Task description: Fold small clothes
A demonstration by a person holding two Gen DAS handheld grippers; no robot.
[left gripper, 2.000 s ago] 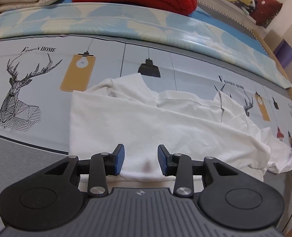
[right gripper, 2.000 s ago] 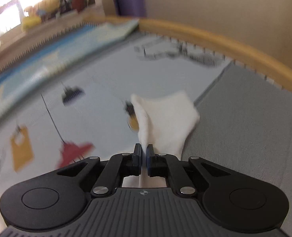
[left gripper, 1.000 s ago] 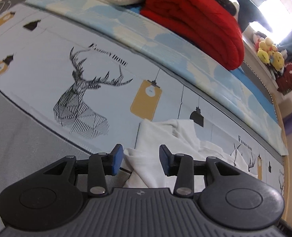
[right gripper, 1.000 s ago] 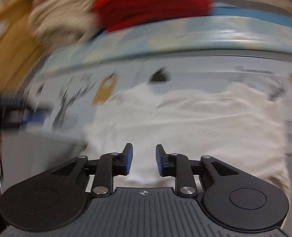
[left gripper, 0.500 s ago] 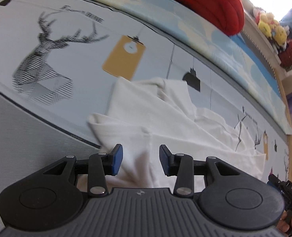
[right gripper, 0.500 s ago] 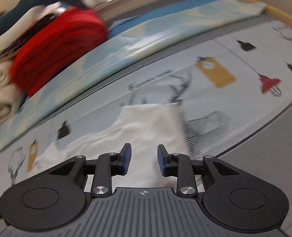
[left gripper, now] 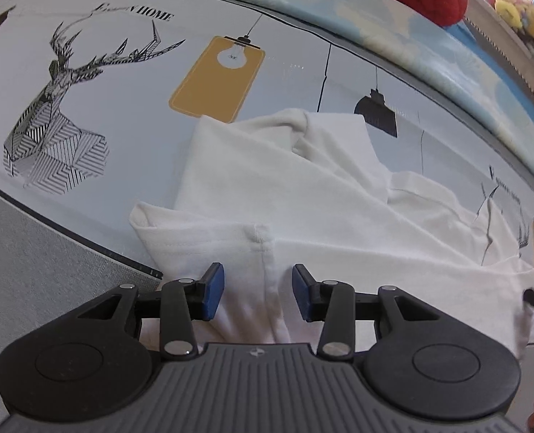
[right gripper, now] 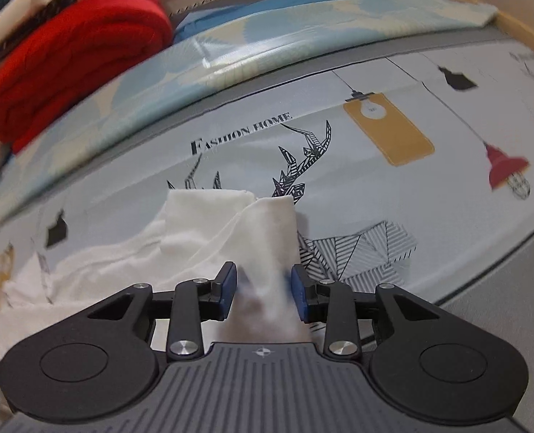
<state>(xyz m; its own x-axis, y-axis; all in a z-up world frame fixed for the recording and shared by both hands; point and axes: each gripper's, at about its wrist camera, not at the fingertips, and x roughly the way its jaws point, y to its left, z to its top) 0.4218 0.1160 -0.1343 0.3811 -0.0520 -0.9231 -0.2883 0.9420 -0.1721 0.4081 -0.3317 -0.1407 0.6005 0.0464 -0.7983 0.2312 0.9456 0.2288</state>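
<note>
White shirt (left gripper: 303, 209) is limp and light, lying rumpled just below the yellow lamp print (left gripper: 218, 79). Your left gripper (left gripper: 257, 290) and right gripper (right gripper: 263, 288) jaws hang unclenched over it, right's just widened; pinch hem corners.

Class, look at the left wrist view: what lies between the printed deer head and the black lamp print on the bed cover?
In the left wrist view, a yellow lamp print and the white garment's upper edge lie between the deer head and the black lamp print.
</note>
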